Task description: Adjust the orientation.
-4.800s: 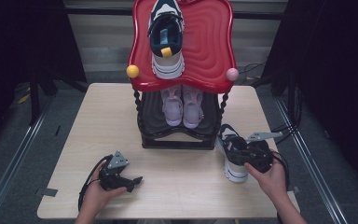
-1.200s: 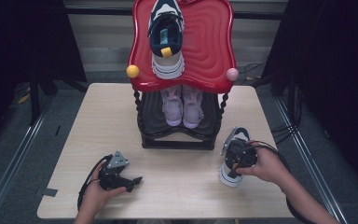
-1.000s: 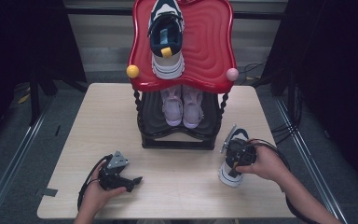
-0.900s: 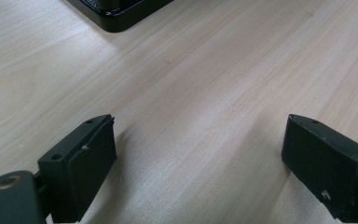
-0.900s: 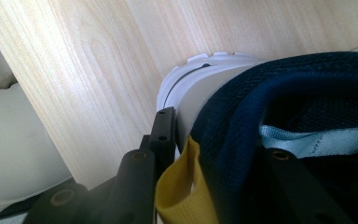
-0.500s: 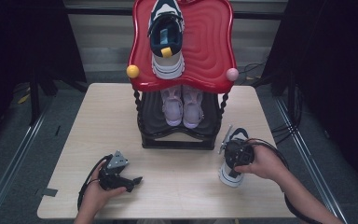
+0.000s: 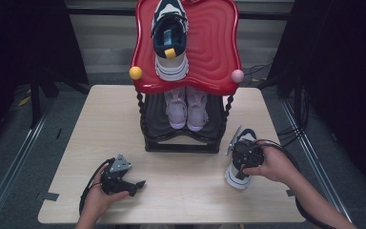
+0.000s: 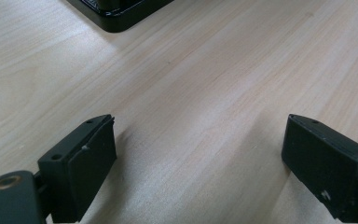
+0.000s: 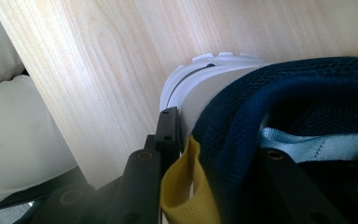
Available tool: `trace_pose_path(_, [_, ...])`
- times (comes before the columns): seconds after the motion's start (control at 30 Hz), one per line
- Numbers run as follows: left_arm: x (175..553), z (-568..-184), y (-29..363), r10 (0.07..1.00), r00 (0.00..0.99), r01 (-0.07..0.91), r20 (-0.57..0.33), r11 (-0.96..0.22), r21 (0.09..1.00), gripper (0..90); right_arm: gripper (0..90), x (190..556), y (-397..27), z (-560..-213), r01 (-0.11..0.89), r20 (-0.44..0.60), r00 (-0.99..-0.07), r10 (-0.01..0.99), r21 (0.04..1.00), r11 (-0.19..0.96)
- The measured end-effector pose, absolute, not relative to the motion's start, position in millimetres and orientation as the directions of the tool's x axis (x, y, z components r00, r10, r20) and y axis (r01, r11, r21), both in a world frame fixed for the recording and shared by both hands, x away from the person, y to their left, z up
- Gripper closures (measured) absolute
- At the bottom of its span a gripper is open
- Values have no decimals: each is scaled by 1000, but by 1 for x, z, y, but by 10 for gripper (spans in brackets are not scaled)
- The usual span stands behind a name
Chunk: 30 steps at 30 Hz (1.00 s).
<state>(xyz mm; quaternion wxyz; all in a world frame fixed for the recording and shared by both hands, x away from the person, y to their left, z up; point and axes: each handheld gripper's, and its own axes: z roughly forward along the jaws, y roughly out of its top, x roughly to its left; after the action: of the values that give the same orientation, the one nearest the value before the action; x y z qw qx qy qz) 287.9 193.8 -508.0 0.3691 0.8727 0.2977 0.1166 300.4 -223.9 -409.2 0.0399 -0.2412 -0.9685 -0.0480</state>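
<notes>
A navy and white sneaker (image 7: 234,177) stands on the table's right side, toe toward the person. My right gripper (image 7: 245,155) is over its heel end, shut on the heel. In the right gripper view the sneaker's navy collar (image 9: 284,93) and yellow pull tab (image 9: 186,186) sit between the jaws of the right gripper (image 9: 219,140). One jaw presses the white heel from outside and the other is inside the shoe. My left gripper (image 7: 136,183) rests near the table's front left. In the left gripper view the left gripper (image 8: 200,135) is open over bare wood.
A two-tier shoe rack with a red top (image 7: 214,47) and black base (image 7: 181,143) stands mid-table. On top lies a matching sneaker (image 7: 170,43); a pink pair (image 7: 187,107) sits on the lower shelf. A yellow ball (image 7: 135,73) and a pink ball (image 7: 237,76) stick out at the top's corners.
My right gripper came from the sneaker's right side onto its heel, and has barely shifted over the last second. The left gripper has stayed still.
</notes>
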Motion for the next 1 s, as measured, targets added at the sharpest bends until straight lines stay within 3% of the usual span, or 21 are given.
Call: trace_pose_path(1.0, [289, -508, 194, 605, 796, 437, -26, -544, 716, 94, 746, 296, -223, -372, 440, 28, -898, 440, 98, 892])
